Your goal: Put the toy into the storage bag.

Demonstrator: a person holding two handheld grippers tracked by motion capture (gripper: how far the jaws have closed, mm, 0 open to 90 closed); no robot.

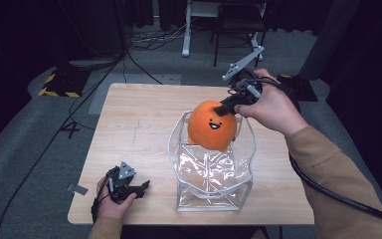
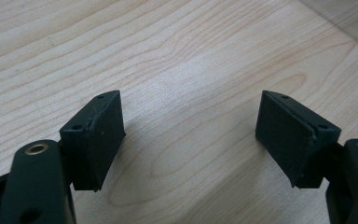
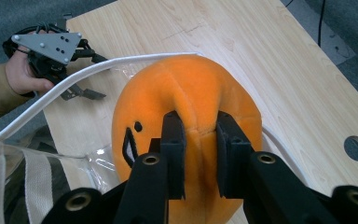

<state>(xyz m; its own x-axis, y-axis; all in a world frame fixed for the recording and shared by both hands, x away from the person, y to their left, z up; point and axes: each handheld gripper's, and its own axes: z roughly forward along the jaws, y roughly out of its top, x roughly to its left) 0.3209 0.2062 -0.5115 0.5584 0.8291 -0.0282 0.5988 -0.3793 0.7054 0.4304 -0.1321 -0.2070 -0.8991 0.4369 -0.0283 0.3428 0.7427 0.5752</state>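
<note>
While one round orange plush toy with a stitched black smiling face [image 1: 212, 124] sits in the mouth of one clear plastic bag with white fabric trim [image 1: 214, 199], the right gripper [image 1: 225, 109] pinches a fold of the plush between its two black jaws, closed most of the way on the soft fabric; the toy rests at the bag's far rim, half above it. The bag stands near the front edge of the pale wooden table [image 1: 134, 129], right of centre; the table's left half lies bare, with open wood out to the far and left edges. The left gripper [image 1: 142, 188] rests at the front left corner, well apart from the bag, its jaws spread wide with nothing between them. Two grippers, one toy, one bag.

From the right gripper view, the pads dig into the plush toy [image 3: 200, 98] along its seam, and the bag's white rim [image 3: 65, 88] curves past it; a round hole [image 3: 356, 148] shows in the tabletop near an edge. From the left gripper view, only wood grain [image 2: 186, 65] lies between the open pads [image 2: 107, 135].
</note>
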